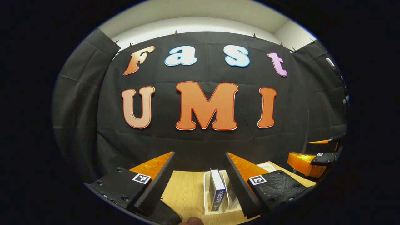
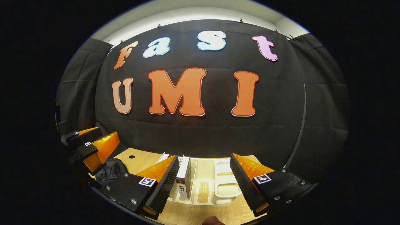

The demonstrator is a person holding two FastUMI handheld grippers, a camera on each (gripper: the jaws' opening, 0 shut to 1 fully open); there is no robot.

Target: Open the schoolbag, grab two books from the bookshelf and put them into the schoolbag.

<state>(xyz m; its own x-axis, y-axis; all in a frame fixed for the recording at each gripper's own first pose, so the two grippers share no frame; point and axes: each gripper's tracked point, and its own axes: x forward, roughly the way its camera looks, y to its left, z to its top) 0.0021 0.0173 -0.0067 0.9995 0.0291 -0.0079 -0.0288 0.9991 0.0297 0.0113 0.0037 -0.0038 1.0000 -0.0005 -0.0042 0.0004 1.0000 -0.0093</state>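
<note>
Both pairs of fingers hang spread and empty above the desk. Books stand in the white bookshelf; a dark schoolbag lies left. Judging this the start: opening the bag comes next.

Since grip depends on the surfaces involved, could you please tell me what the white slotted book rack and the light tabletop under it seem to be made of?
The white slotted book rack looks like moulded plastic with a smooth, slightly glossy finish: rounded corners and even, seamless dividers. The light tabletop looks like pale wood or wood-effect laminate, matt, with fine straight grain lines; which of the two cannot be told.
</note>
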